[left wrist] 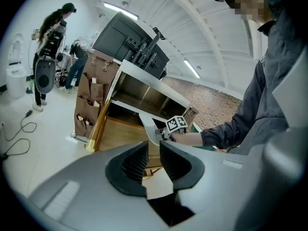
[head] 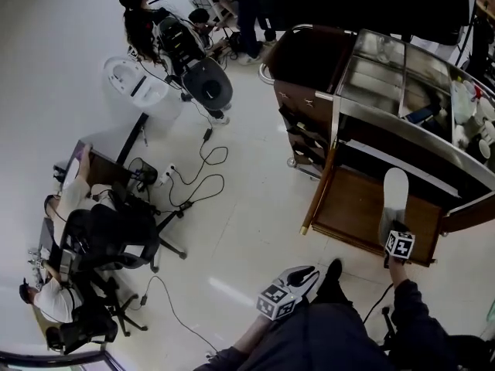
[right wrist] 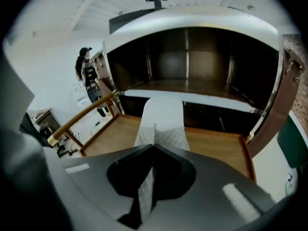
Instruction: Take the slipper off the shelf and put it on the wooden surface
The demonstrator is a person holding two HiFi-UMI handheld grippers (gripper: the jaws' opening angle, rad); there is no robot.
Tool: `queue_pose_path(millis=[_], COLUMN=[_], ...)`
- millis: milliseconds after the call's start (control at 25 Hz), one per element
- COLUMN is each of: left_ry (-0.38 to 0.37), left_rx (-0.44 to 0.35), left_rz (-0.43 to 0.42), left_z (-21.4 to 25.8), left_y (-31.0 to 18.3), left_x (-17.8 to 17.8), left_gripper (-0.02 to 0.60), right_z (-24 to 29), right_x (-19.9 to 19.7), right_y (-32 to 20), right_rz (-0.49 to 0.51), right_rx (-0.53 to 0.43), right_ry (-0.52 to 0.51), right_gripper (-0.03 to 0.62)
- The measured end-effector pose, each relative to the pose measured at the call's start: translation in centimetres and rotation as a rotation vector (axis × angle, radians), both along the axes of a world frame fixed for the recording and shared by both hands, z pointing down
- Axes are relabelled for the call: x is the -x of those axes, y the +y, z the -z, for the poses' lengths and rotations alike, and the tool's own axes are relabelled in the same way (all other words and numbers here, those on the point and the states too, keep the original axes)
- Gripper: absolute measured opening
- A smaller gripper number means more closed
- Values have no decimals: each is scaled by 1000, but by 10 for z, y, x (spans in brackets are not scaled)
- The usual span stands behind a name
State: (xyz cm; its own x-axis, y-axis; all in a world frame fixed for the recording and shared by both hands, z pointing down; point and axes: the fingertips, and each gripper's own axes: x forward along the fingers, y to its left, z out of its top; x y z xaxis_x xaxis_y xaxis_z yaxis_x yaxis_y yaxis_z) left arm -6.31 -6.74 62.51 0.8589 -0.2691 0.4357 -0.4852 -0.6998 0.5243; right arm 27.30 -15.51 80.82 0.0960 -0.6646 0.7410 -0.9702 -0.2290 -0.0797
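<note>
Across the pale floor [head: 247,230] sit the biggest things: a group of office chairs [head: 116,238] with seated people on the left, black cables [head: 197,180] trailing between them, and a dark service cart [head: 309,60] with a metal top on the right. Low on the cart's front, a wooden surface [head: 352,207] juts out like a platform, edged on one side by a rounded wooden rail [right wrist: 82,117]. Behind and above it opens the dark shelf [right wrist: 192,86].

Over that wooden surface lies the white slipper [head: 394,195], lengthwise, with its toe towards the shelf lip and its heel towards the person. Whether its sole touches the wood cannot be told; from the left gripper view it looks tilted.

At the slipper's heel end is the right gripper [head: 396,234]. Its jaws are closed tight on a fold of the quilted upper (the fabric runs straight down between the two pads).

Down by the person's dark trousers [head: 332,331] hangs the left gripper [head: 298,277], well apart from the cart. Its jaws stand slightly parted with a narrow gap, and nothing sits between them; only the cart and the floor show beyond.
</note>
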Motion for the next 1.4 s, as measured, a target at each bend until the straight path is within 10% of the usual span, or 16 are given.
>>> queue_pose_path(millis=[280,480,880,1400], left_ry=[-42,-29,86,40], left_rx=[-21,-29,22,74], left_rz=[26,67,-52,-303], left_z=[1,0,-13,-49], left_y=[32,48,85,126], left_x=[59,95,88,16], left_gripper=[89,89,89,81], right_z=[-95,-60,33,68], right_x=[50,31,163,292], right_y=[27,36,104,252], right_rz=[-2,-84,150,231], right_rx=[273,315,45,47], right_ry=[-95,97,-20,-267], right_gripper=[15,97,14,0])
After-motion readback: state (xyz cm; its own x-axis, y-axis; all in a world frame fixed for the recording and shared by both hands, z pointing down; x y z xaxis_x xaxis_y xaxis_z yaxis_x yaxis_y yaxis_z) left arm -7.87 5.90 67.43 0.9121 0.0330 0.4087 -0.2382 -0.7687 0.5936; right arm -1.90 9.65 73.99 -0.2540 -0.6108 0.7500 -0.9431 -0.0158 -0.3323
